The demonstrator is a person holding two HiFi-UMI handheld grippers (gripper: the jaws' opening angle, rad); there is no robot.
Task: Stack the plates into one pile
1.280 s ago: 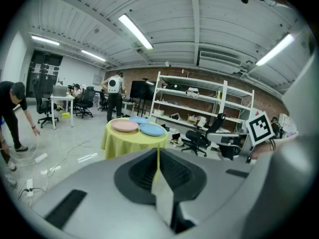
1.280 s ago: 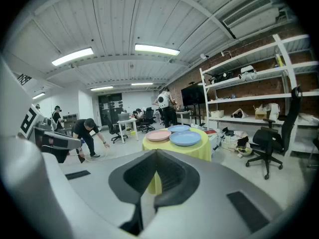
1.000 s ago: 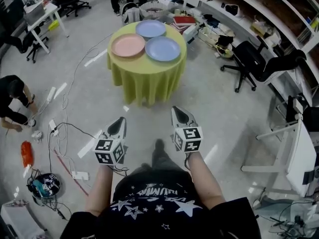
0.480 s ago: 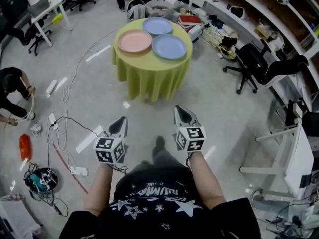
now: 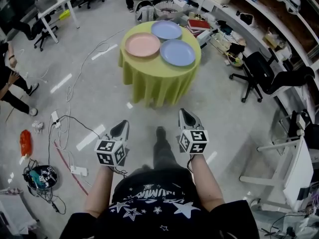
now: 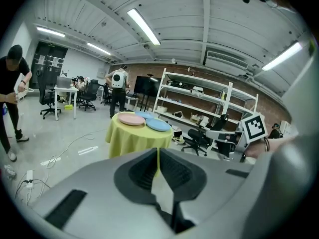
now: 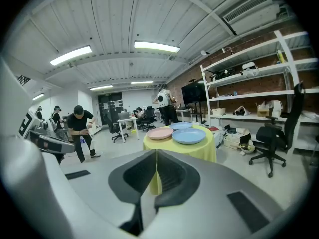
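Both forearms reached forward from the bottom of the frame, side by side. The left claw [image 5: 122, 125] and right claw [image 5: 185, 113] were each pinched closed on nothing, aimed toward the round yellow-green clothed tabletop [image 5: 158, 67] at upper centre. Grey floor [image 5: 99, 101] lay between, with a black office chair [image 5: 251, 69] off right. On the cloth sat a round pink plate [image 5: 142, 45], a lower round blue plate [image 5: 177, 52] and an upper round blue plate [image 5: 166, 30], unstacked and close together.

The print on the person's black shirt [image 5: 149, 195] was too blurred to read; no other lettering was legible.
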